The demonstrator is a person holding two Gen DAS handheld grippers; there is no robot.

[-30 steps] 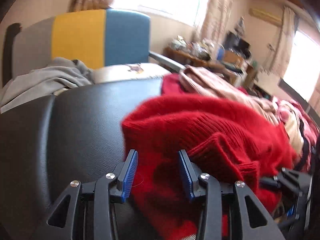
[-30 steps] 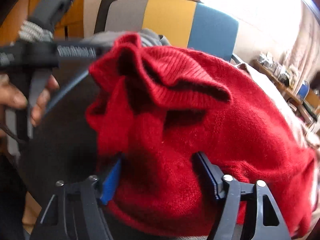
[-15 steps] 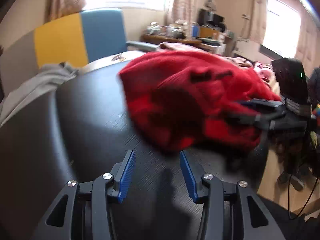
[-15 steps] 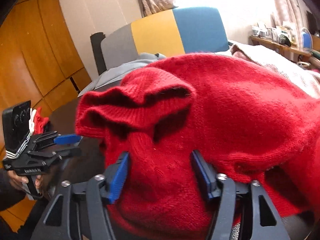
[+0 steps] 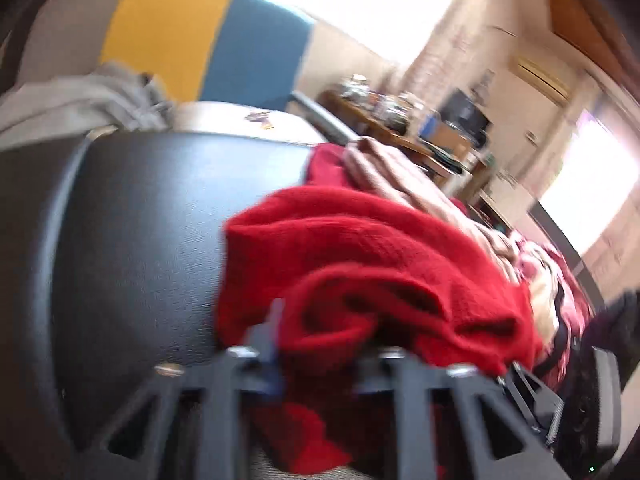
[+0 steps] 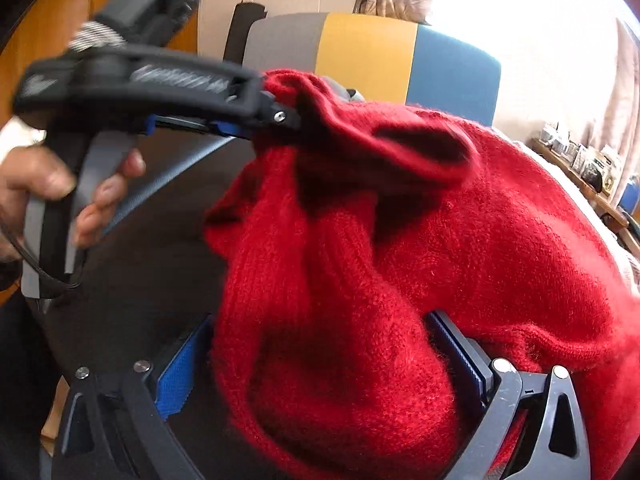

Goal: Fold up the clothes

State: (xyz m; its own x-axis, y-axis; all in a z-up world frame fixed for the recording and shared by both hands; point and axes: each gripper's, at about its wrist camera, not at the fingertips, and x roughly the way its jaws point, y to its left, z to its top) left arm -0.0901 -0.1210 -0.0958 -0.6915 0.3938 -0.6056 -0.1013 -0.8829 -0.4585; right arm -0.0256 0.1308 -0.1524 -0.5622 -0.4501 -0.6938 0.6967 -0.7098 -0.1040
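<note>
My left jaws [image 6: 276,120] are closing on the red sweater [image 6: 460,240] at its ten o'clock edge, where a moment ago they stood clear, while my right jaws [image 6: 320,364] are opening around its bunched hem, so the spread-out can begin.

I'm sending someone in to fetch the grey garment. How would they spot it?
Find the chair with the grey, yellow and blue back behind the black table. The grey garment lies crumpled on its seat, at the table's far edge. It is the only grey cloth: the sweater on the table is red, the pile beside that pink.
</note>
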